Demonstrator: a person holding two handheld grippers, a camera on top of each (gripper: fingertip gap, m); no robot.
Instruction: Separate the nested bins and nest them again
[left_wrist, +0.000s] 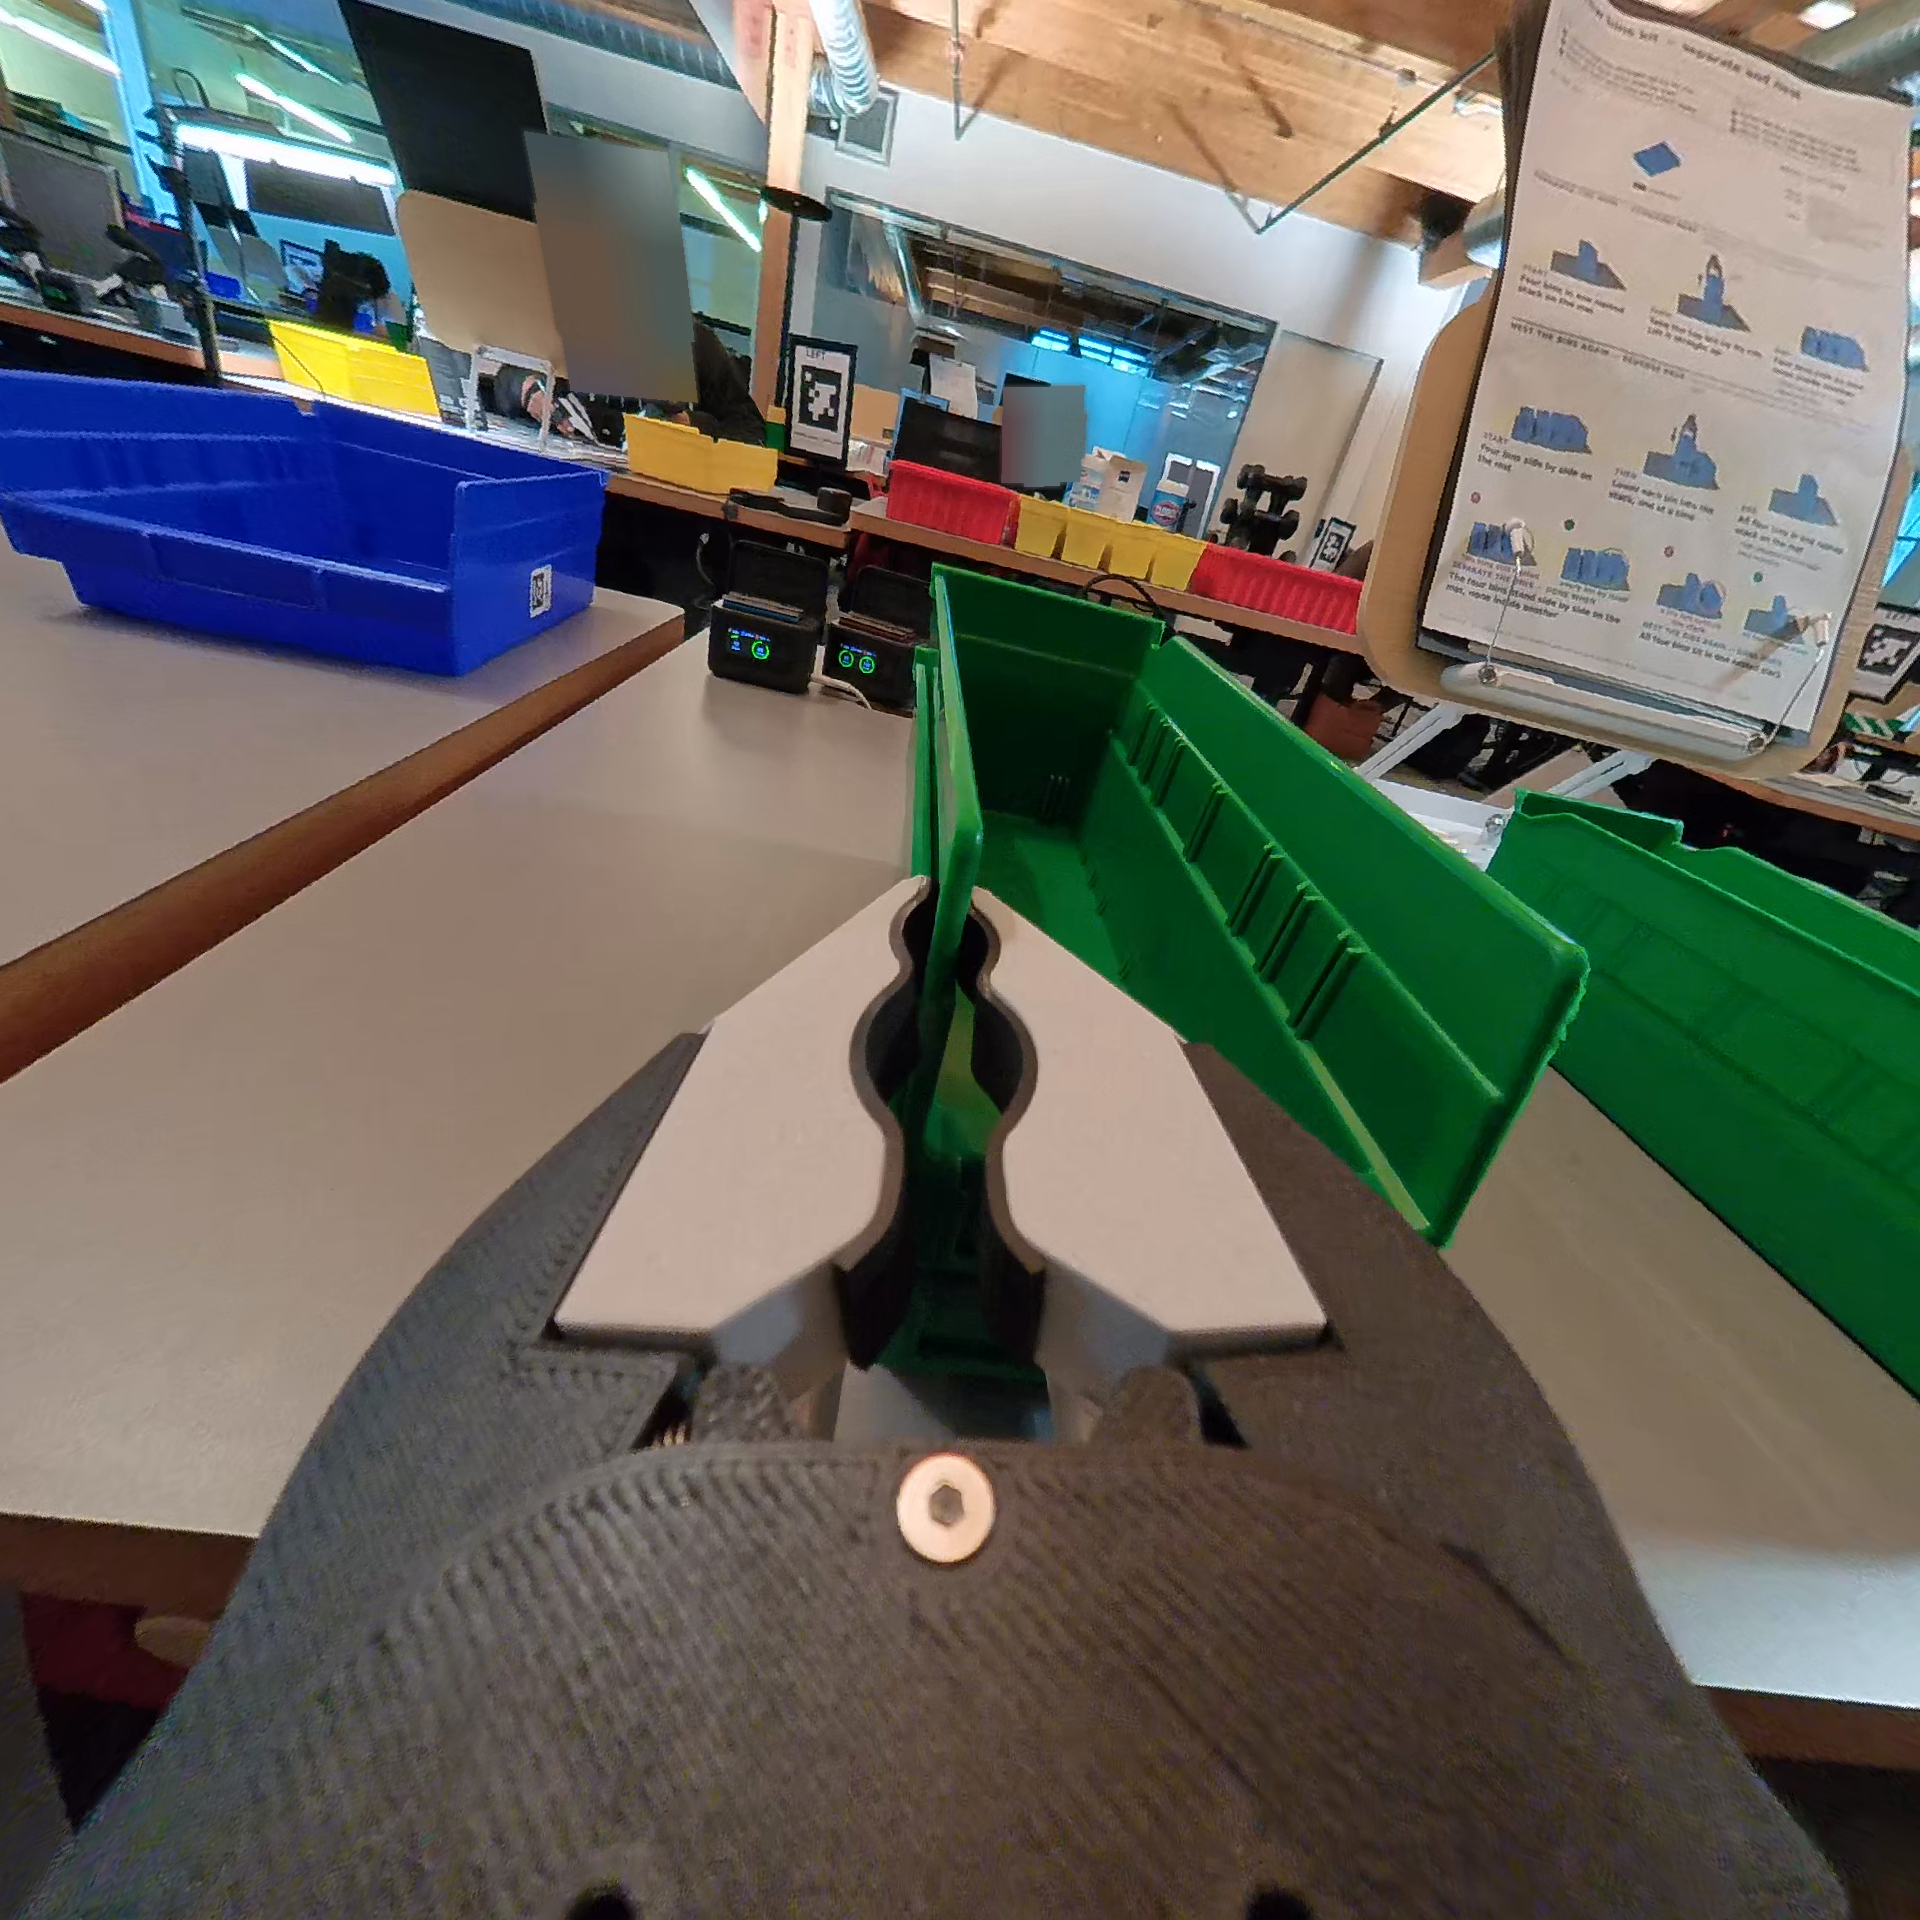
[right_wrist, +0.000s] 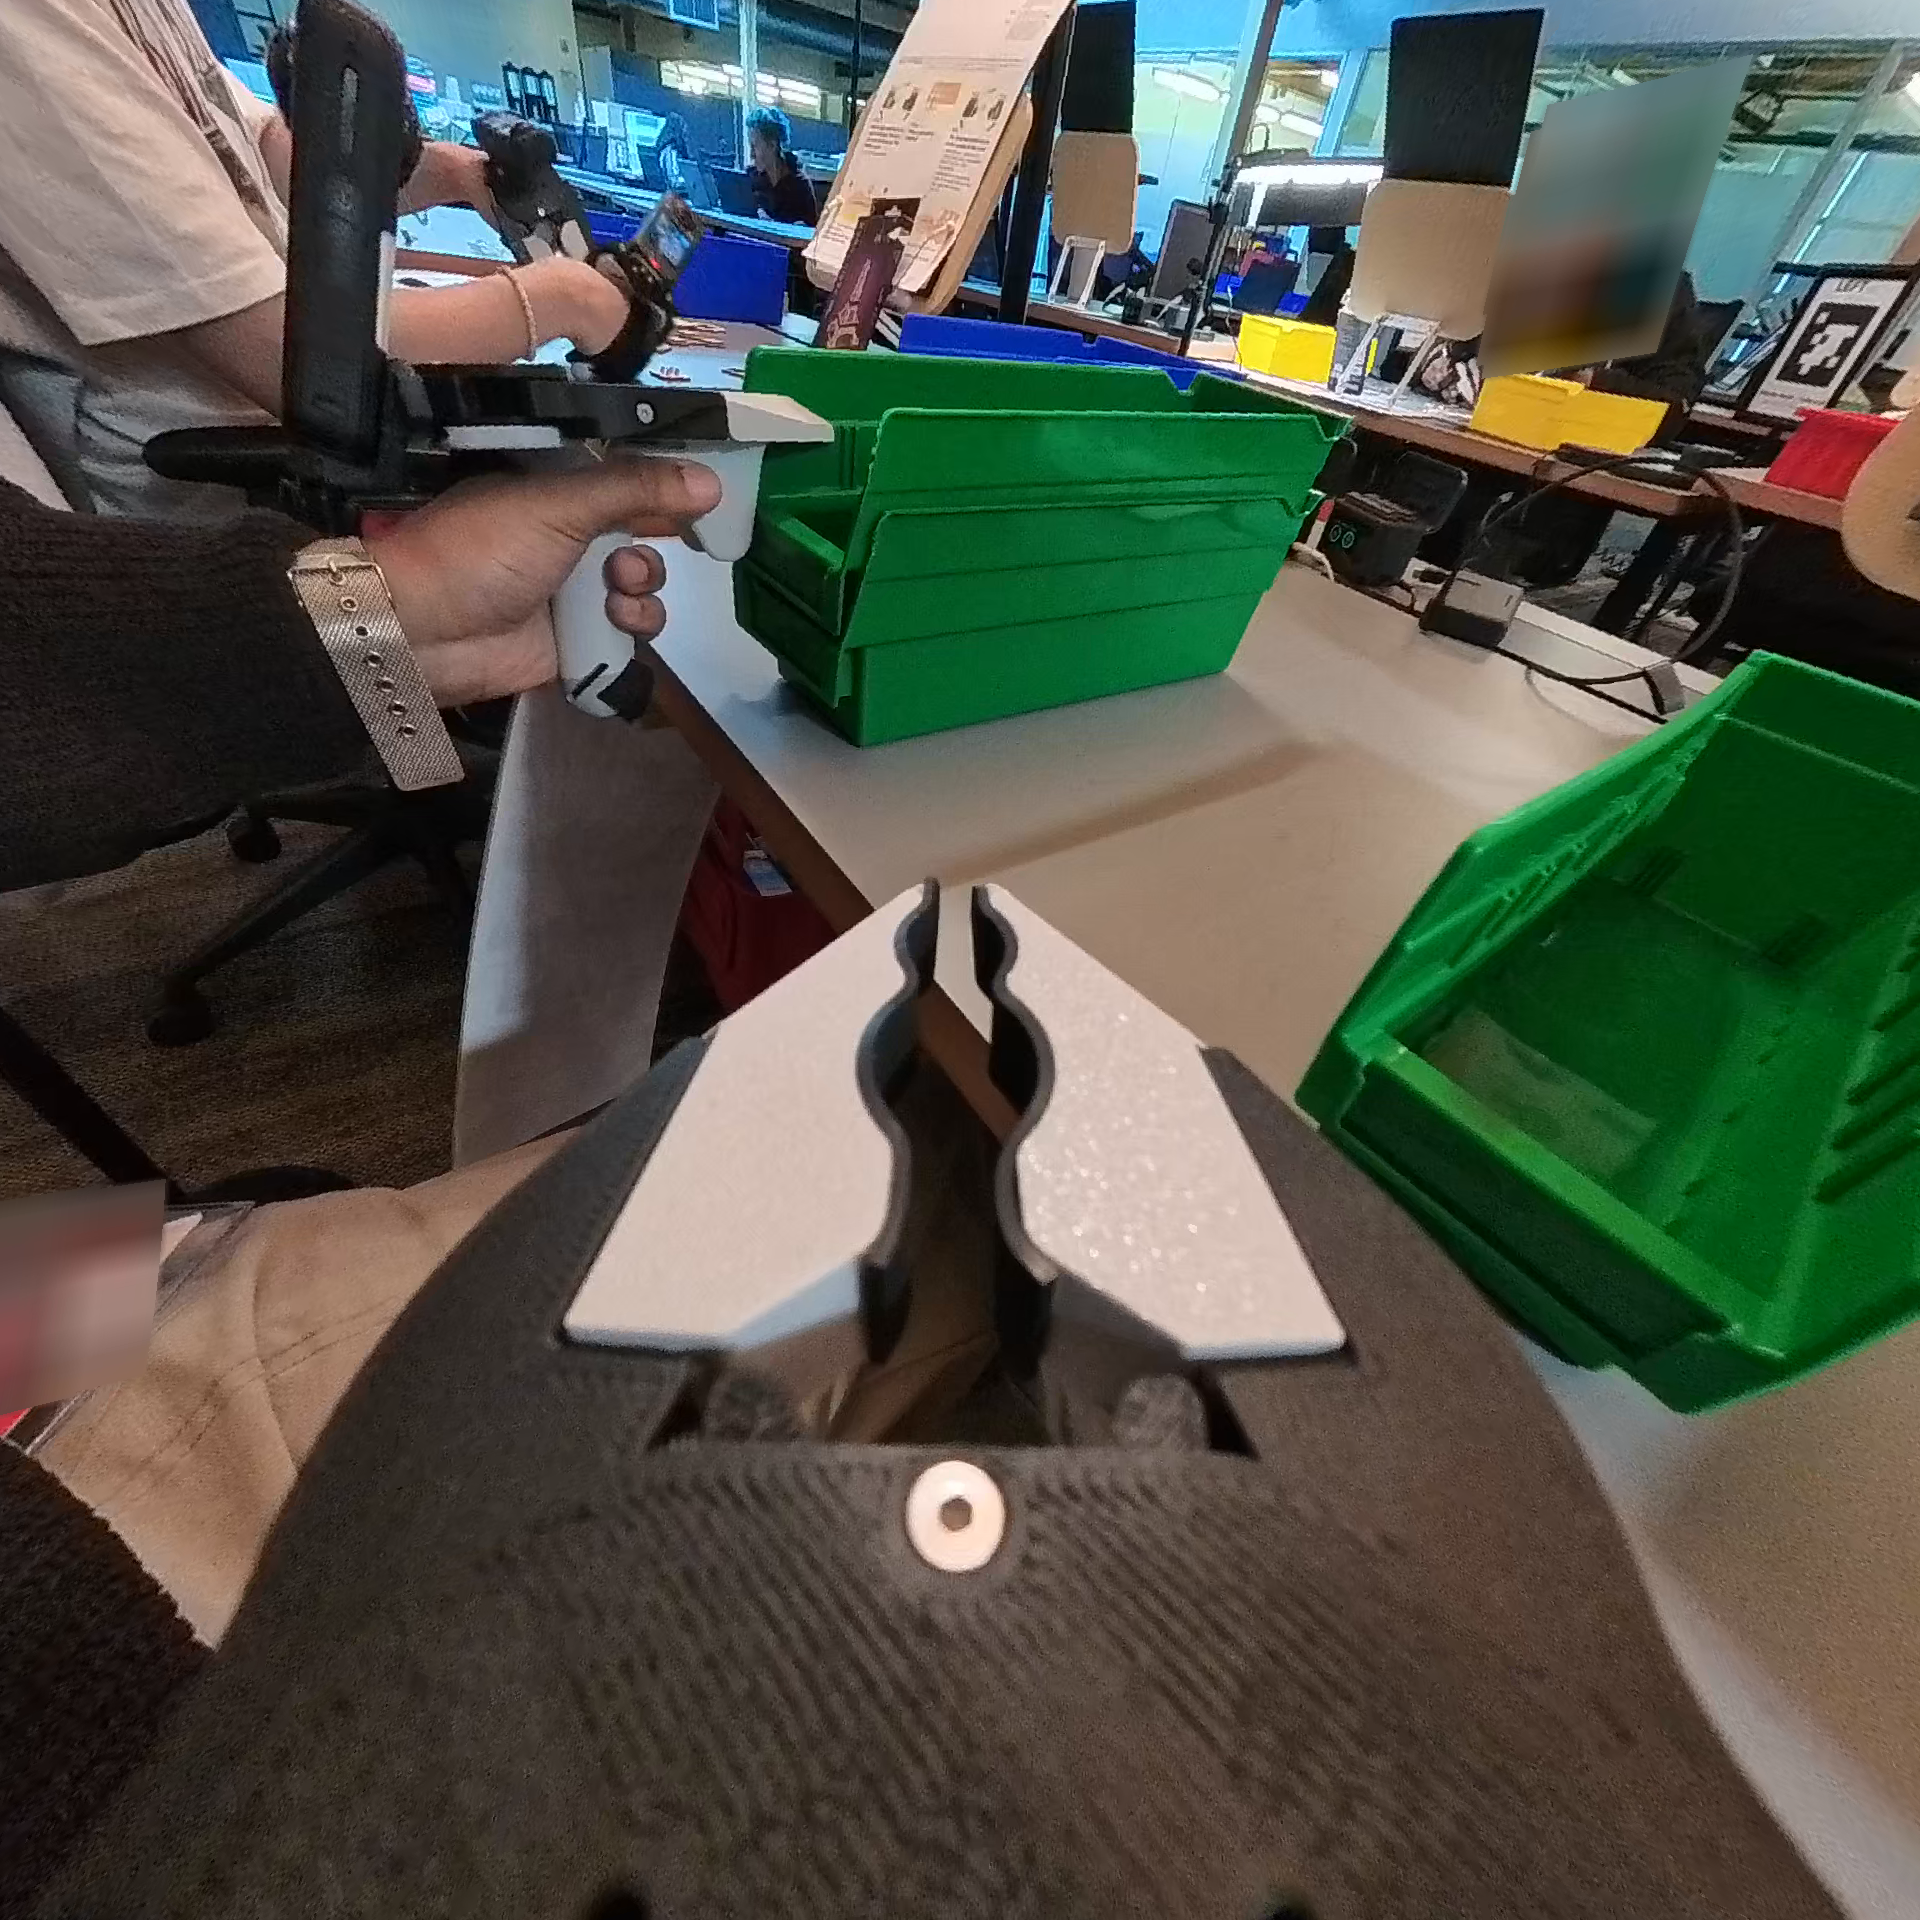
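A busy workshop is stretching out behind a pale grey worktop, with beams overhead and an instruction sheet hanging at upper right. In the left wrist view, the left claw is clenching the thin side wall of a green bin filling centre frame. The wall is looking like stiff, light, smooth plastic, so I'd judge a rim pinch liable to slip or flex. Another green bin is lying at right, and a blue bin is sitting upper left, well apart.

In the right wrist view, the right claw is hovering nearly closed on nothing, above the worktop's near edge. A stack of nested green bins is standing upper centre, with the left claw meeting its top rim; a tilted green bin is sitting right. Open worktop is lying between them.
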